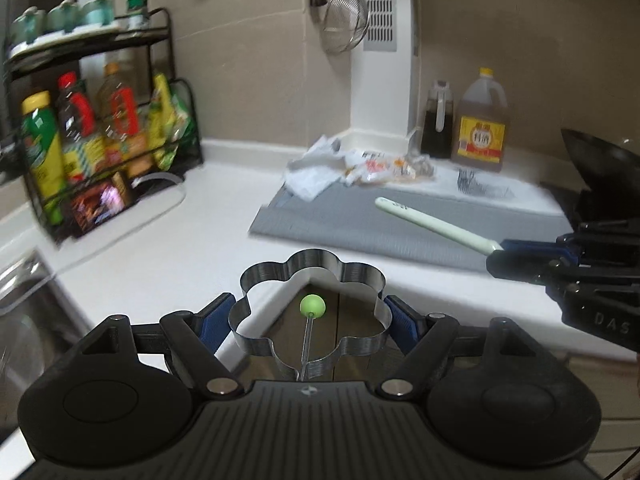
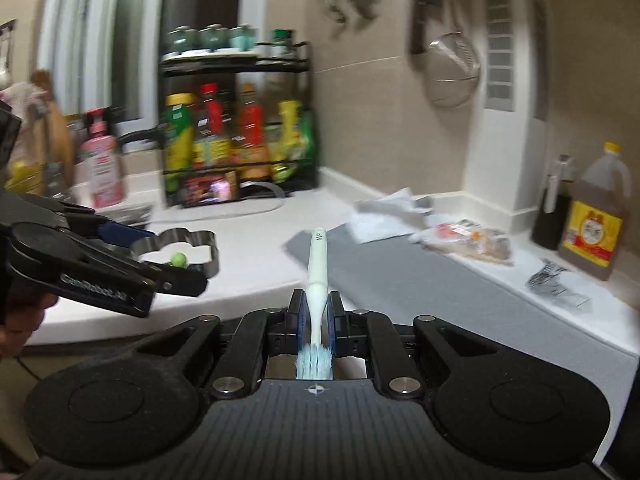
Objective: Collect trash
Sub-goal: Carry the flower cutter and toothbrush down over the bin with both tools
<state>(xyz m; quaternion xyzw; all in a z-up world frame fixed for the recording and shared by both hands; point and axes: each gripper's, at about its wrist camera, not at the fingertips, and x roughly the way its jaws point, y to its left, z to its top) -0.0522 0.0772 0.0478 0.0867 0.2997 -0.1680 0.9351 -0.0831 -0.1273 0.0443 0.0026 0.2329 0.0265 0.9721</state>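
My left gripper (image 1: 312, 318) stands wide, clamped on the flower-shaped metal ring (image 1: 310, 304). My right gripper (image 2: 316, 320) is closed on a toothbrush (image 2: 316, 276). Crumpled wrappers (image 1: 384, 168) lie at the grey mat's (image 1: 360, 220) far edge.

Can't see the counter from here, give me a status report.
Left gripper shut on flower-shaped metal ring. Right gripper shut on toothbrush. Wrappers and paper on grey mat, nothing blocking.
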